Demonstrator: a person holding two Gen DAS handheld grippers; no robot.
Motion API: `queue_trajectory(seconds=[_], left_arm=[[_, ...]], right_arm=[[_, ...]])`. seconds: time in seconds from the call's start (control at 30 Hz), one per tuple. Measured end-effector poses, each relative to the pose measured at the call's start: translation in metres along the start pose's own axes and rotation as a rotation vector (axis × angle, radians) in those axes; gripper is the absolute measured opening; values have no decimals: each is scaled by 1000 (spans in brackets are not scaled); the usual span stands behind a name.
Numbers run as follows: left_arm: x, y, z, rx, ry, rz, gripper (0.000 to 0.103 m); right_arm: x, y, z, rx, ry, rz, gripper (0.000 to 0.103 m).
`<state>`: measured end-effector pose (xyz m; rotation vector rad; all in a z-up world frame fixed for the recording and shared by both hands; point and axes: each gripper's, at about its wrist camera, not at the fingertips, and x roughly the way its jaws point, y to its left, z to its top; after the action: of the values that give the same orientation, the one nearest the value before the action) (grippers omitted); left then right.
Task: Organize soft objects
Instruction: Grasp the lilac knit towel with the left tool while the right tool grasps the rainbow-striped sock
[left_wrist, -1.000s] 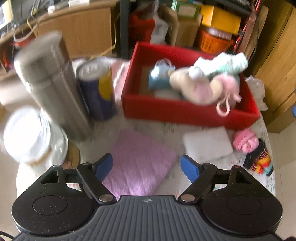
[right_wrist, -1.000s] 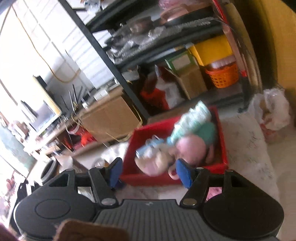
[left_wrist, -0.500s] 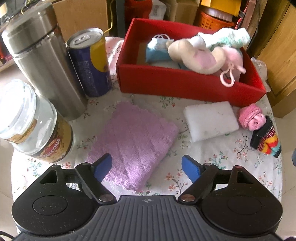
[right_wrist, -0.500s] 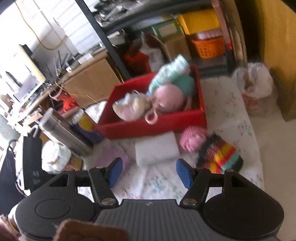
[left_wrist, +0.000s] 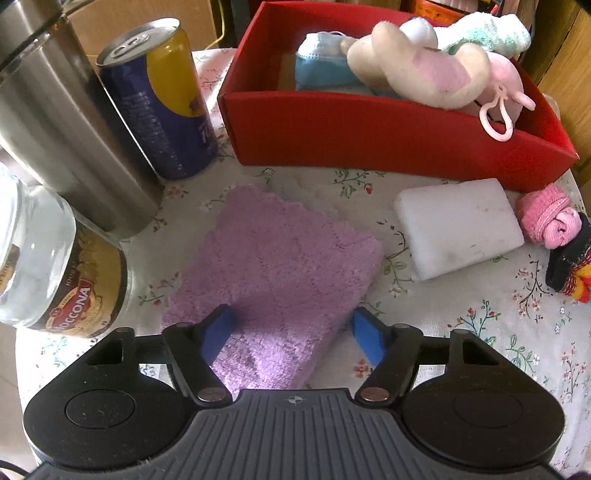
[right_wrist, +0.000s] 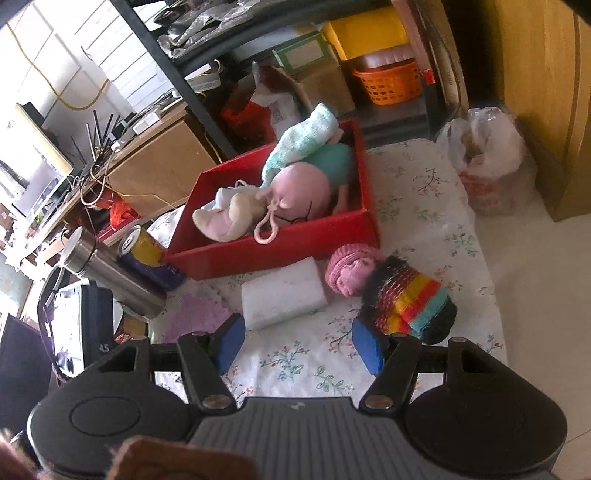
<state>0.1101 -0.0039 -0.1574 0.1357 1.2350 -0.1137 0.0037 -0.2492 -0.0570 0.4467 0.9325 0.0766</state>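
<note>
Folded lilac towel (left_wrist: 280, 273) flat on tablecloth, near red box (left_wrist: 369, 129) of plush toys

Each gripper (left_wrist: 293, 332) had a black ribbed body, round side discs, brass-coloured pivot screws, and blue pads (right_wrist: 231, 341) on black fingers.

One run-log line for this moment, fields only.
left gripper: closing around purple cloth | right gripper: open, empty | red box: partly filled
</note>
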Motion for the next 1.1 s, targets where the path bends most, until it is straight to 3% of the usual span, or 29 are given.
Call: queue_trajectory(seconds=[0.13,0.27,0.3,0.37,0.43,0.57,0.73,0.97,1.1], left_arm=[[-3,2,-4,6,-9,17,58],[-10,6,-11,4,-21,13,21],[-11,6,-12,15,-21,20,14],[-14,8,-13,13,-21,22,9],[-18,13,-15,-9,-8,-22,7],[-30,21,-17,-89,7,-181,6],[-44,19,-19,-104,-10,-263,7],[-46,14,-18,-90,5,-302,8],[-53,17,-19,-85,0,-315,9]], right_arm=[[-2,-6,2,27,-6,1,35],[-6,-9,4,6,-21,-26,35],[-8,-11,5,0,-33,-51,35],[-9,-17,7,-6,-51,-102,35],[-7,-24,10,-12,-59,-158,35],[3,-40,15,-10,-23,-202,35],[37,-41,18,-82,63,-239,35],[72,-31,13,-140,143,-234,35],[86,-40,11,-102,162,-254,35]])
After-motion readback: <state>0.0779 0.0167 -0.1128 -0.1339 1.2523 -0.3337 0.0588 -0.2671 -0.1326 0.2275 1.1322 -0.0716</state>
